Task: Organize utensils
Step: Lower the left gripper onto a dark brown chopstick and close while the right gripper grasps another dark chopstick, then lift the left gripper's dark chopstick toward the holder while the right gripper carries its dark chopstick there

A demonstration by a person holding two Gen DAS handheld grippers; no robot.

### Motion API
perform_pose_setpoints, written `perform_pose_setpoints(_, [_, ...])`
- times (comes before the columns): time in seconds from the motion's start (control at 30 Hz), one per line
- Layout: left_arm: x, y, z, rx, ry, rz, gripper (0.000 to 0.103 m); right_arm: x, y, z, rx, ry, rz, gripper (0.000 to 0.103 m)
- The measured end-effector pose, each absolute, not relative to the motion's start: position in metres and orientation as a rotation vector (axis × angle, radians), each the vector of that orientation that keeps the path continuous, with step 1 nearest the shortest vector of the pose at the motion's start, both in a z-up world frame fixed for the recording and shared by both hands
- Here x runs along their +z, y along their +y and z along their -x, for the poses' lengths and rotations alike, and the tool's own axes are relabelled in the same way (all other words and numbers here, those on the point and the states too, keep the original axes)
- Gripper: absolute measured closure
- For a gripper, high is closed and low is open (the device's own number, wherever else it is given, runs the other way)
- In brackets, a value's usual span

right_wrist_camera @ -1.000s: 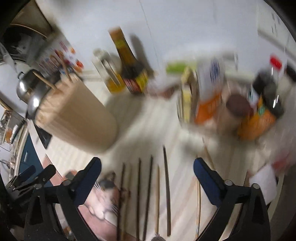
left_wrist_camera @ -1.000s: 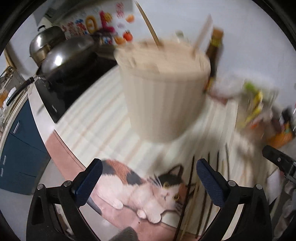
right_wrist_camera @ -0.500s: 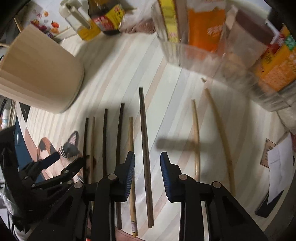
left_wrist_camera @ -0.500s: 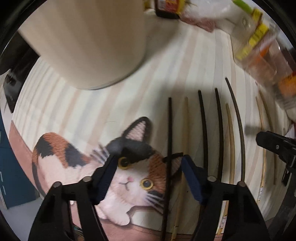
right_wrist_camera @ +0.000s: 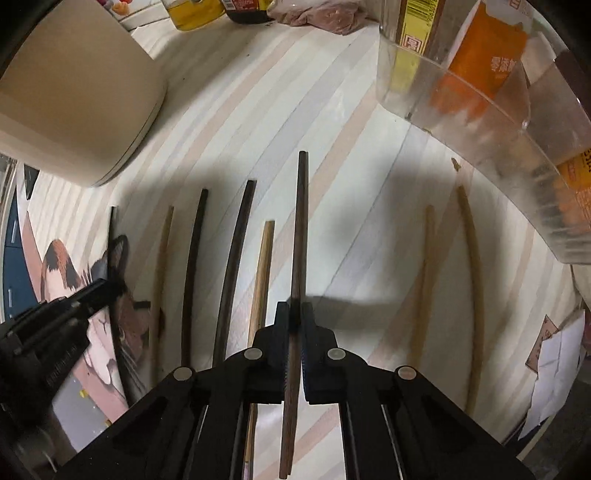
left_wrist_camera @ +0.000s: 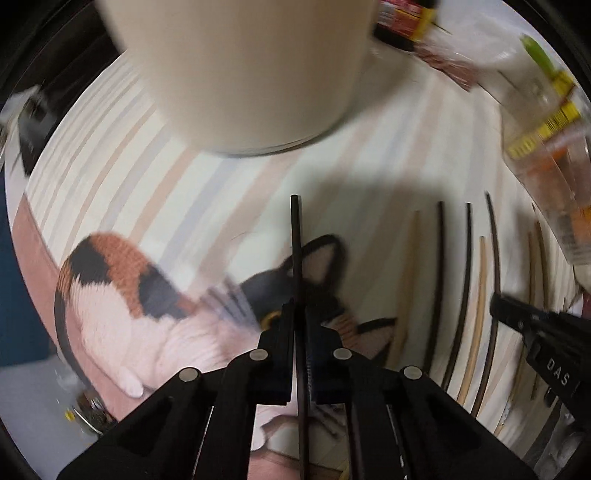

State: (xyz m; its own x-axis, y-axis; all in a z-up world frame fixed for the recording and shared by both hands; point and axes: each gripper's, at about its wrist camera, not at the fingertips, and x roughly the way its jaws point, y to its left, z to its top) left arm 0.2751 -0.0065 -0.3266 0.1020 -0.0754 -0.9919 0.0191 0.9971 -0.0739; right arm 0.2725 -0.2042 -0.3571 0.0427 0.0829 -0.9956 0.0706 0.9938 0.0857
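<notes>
My left gripper point(left_wrist_camera: 298, 317) is shut on a thin black chopstick point(left_wrist_camera: 295, 236) above the cat picture on the mat. My right gripper point(right_wrist_camera: 294, 314) is shut on a dark brown chopstick point(right_wrist_camera: 301, 206) that points away along the mat. Several more dark and pale wooden chopsticks point(right_wrist_camera: 236, 254) lie side by side on the striped mat; in the left wrist view the loose chopsticks point(left_wrist_camera: 465, 277) are at right. The beige ribbed holder point(left_wrist_camera: 251, 66) stands just beyond the left gripper and shows at far left in the right wrist view point(right_wrist_camera: 74, 96).
A clear plastic bin point(right_wrist_camera: 480, 103) with orange and yellow packets stands at right. Sauce bottles point(right_wrist_camera: 243, 9) stand at the back. The striped mat point(right_wrist_camera: 277, 96) has a calico cat picture point(left_wrist_camera: 122, 295) near its front edge. Papers point(right_wrist_camera: 554, 354) lie at far right.
Both grippers dropped to the mat and closed: the left on the black chopstick, the right on the dark brown one. The left one's chopstick has lifted off the row.
</notes>
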Motion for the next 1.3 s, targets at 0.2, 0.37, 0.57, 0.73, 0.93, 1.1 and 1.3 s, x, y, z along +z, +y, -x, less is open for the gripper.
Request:
perform_pose_setpoints(0.2, [-0.323, 0.021, -0.256, -0.062, 1.492, 0.100, 0.100, -0.353, -0.208, -0.237, 0.004, 1.593, -0.145, 0.097])
perform_pose_setpoints(0.37, [-0.325, 0.025, -0.255, -0.095, 1.506, 0.079, 0.100, -0.349, -0.209, -0.219, -0.025, 1.633, -0.160, 0.097])
perform_pose_setpoints(0.57, [-0.325, 0.016, -0.259, -0.122, 1.500, 0.004, 0.097, -0.352, -0.208, -0.233, -0.046, 1.728, -0.165, 0.097])
perform_pose_setpoints(0.73, [-0.330, -0.007, -0.257, -0.131, 1.494, -0.035, 0.097, -0.356, -0.223, -0.255, -0.058, 1.776, -0.187, 0.097])
perform_pose_setpoints(0.93, [-0.335, -0.010, -0.261, -0.141, 1.491, -0.072, 0.097, -0.354, -0.234, -0.260, -0.074, 1.782, -0.181, 0.098])
perform_pose_setpoints(1.1, [-0.335, -0.008, -0.256, -0.127, 1.474, -0.040, 0.100, -0.350, -0.219, -0.246, -0.085, 1.685, -0.144, 0.098])
perform_pose_setpoints(1.3, [-0.304, 0.008, -0.241, -0.144, 1.394, -0.010, 0.100, -0.313, -0.217, -0.231, -0.068, 1.539, -0.214, 0.098])
